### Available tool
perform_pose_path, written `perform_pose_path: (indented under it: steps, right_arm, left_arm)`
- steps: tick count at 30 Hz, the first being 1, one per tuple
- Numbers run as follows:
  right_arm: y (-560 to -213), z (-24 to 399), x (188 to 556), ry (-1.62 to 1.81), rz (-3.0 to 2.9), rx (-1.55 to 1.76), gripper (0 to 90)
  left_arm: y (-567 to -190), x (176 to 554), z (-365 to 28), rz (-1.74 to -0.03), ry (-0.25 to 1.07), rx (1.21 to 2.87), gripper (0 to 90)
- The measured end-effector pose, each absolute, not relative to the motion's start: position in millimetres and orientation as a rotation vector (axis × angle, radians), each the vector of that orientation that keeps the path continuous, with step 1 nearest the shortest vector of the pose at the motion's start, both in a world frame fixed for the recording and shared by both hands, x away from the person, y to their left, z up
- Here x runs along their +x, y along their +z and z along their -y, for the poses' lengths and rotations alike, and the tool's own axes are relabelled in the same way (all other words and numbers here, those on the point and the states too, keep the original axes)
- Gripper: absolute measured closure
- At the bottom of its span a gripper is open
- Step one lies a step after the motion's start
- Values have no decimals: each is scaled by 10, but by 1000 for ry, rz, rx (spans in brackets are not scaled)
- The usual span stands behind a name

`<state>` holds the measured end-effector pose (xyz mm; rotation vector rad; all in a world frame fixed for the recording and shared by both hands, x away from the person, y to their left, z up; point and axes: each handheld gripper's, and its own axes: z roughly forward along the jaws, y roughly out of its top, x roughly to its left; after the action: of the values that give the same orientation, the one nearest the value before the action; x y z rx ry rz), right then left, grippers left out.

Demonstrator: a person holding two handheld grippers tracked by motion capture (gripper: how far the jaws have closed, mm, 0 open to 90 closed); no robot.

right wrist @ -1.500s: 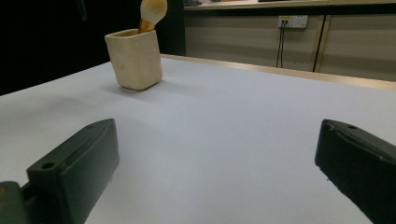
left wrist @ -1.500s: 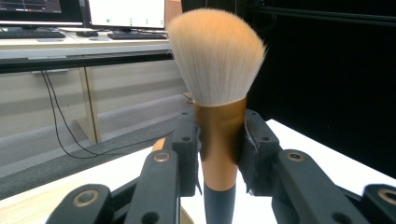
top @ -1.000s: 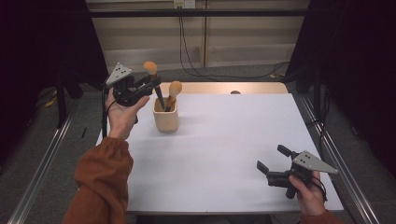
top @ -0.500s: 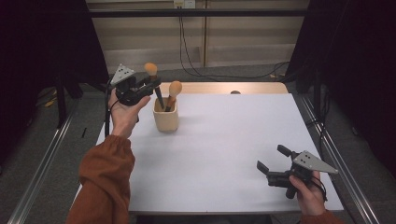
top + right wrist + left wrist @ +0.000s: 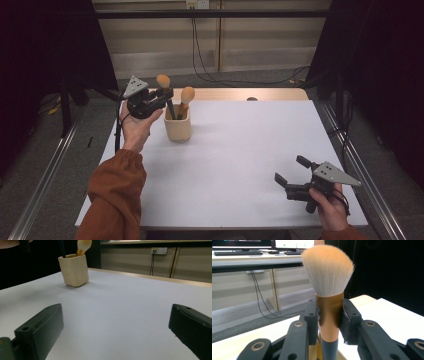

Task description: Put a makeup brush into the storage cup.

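Note:
A cream cup (image 5: 177, 128) stands at the back left of the white table (image 5: 250, 145). A makeup brush with a peach head (image 5: 187, 94) leans inside it. My left gripper (image 5: 165, 95) hovers just above and left of the cup, shut on a second brush (image 5: 163, 81) held upright. In the left gripper view the pads (image 5: 348, 322) clamp that brush's (image 5: 328, 272) copper ferrule. Its dark handle reaches down into the cup. My right gripper (image 5: 291, 175) sits low at the front right, open, with nothing between its jaws. Its own view shows the cup (image 5: 74, 269) far ahead.
A strip of bare wood (image 5: 240, 94) runs along the table's back edge. Metal rails (image 5: 350, 150) flank both sides. Cables (image 5: 200, 55) hang down the wall behind. A wide stretch of white tabletop lies between the cup and the right gripper.
My left gripper has sunk a little with the brush, bringing its handle lower into the cup. The right gripper has stayed put.

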<state>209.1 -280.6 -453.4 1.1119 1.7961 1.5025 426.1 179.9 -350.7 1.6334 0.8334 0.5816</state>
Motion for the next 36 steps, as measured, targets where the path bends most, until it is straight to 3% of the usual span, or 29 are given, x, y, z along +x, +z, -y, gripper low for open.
perform_pose_path:
  steps: [36]
  right_arm:
    - [-4548,2791,2094,1504,-1815,1116,0]
  left_arm:
    - [-3898,4263,-1826,-866,572,1698,704]
